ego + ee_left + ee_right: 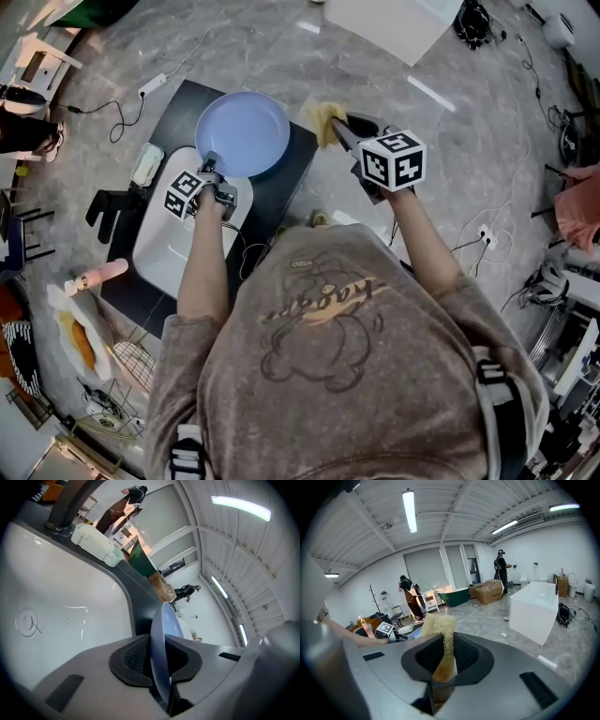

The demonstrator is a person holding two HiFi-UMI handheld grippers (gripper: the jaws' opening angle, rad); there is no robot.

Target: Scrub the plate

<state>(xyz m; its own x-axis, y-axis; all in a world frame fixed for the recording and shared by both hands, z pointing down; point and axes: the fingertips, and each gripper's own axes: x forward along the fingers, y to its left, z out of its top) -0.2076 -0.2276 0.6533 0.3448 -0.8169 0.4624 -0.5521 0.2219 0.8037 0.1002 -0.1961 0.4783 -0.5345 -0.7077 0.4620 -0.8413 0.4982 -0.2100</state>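
Sink (157, 255) under left hand-held gripper (210, 168), clamped on plate (244, 131); right hand-held gripper (339, 127) pinches scrubber (322, 116) (yellow).

This was a large, bare indoor hall fitted out as a test space, not a home kitchen. A white moulded sink basin (161, 258) sat in a free-standing black bench (286, 183) out in the open on a grey marbled floor (450, 141). Loose black cables (119, 127) and a white power strip (152, 86) trailed beyond the sink. Farther from the sink stood a white rectangular tub (534, 606), a green bathtub (457, 596) and brown cardboard boxes (490, 591). Overhead was a white ribbed ceiling (454, 508) with long strip lights (409, 510).
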